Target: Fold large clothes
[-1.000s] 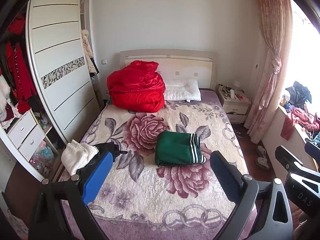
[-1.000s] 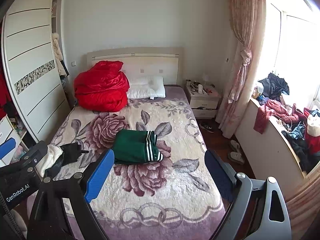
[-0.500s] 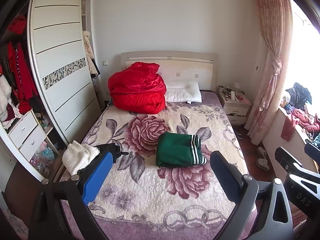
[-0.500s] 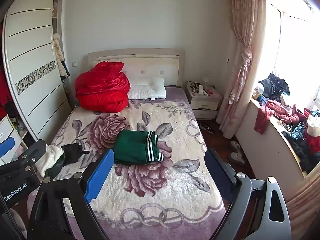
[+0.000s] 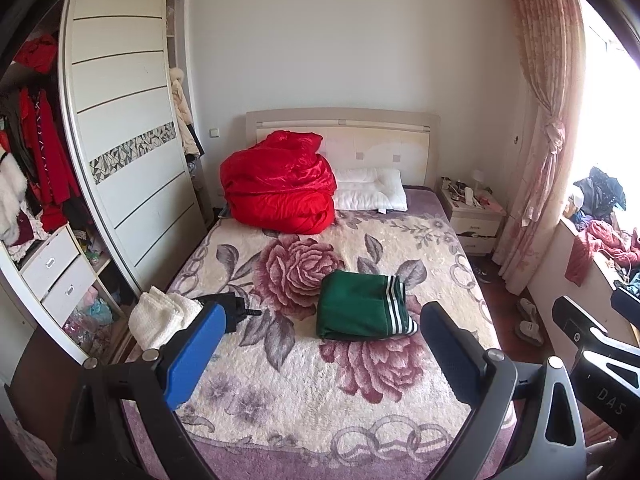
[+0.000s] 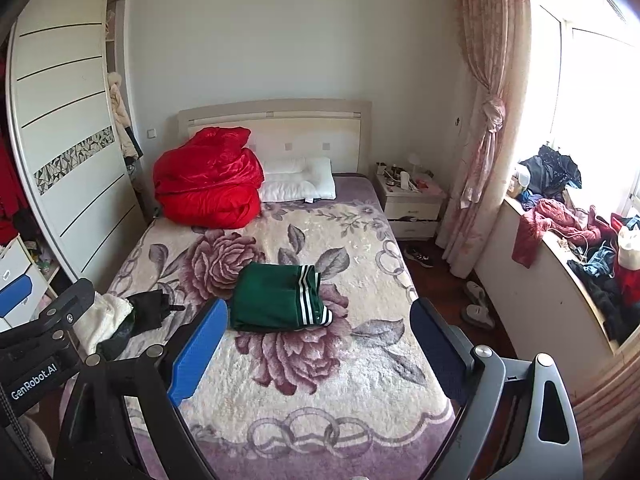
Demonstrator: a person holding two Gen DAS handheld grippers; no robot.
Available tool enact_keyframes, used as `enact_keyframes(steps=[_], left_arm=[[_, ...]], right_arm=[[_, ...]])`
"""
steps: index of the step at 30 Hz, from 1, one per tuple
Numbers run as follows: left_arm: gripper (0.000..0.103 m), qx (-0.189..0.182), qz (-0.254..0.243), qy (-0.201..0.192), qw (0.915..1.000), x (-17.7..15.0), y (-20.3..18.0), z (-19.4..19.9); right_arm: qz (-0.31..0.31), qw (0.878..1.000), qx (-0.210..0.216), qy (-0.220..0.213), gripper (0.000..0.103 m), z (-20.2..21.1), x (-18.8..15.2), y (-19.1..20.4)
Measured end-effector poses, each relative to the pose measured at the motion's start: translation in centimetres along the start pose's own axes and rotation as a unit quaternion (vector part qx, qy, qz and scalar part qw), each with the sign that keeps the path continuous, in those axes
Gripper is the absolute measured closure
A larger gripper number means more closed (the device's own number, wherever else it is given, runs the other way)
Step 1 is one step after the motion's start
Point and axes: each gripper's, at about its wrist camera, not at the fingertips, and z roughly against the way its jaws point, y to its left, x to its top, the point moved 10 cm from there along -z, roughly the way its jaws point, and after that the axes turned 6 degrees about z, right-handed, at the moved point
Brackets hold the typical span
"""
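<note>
A green garment with white stripes (image 5: 362, 306) lies folded in the middle of the flowered bed (image 5: 280, 392); it also shows in the right wrist view (image 6: 278, 300). My left gripper (image 5: 320, 354) is open and empty, held back above the foot of the bed. My right gripper (image 6: 320, 348) is open and empty too, at about the same distance. A white folded cloth (image 5: 162, 320) and a black garment (image 5: 226, 306) lie at the bed's left edge.
A red quilt (image 5: 280, 188) and a white pillow (image 5: 372, 190) lie at the headboard. A wardrobe (image 5: 128, 152) stands on the left. A nightstand (image 5: 474, 216), a curtain (image 5: 548, 140) and a windowsill heaped with clothes (image 6: 580, 236) are on the right. Slippers (image 6: 476, 308) lie on the floor.
Both grippers have drawn back and up a little from the bed, so the view has shifted slightly. The green garment has not moved. Both grippers stay open.
</note>
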Motion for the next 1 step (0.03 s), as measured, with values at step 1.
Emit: enact_keyframes(steps=[1], left_arm=[[0.003, -0.001, 0.000, 0.001, 1.0000, -0.15, 0.01, 0.01]], right_arm=[[0.000, 1.000, 0.000, -0.001, 0.009, -0.03, 0.04, 0.01]])
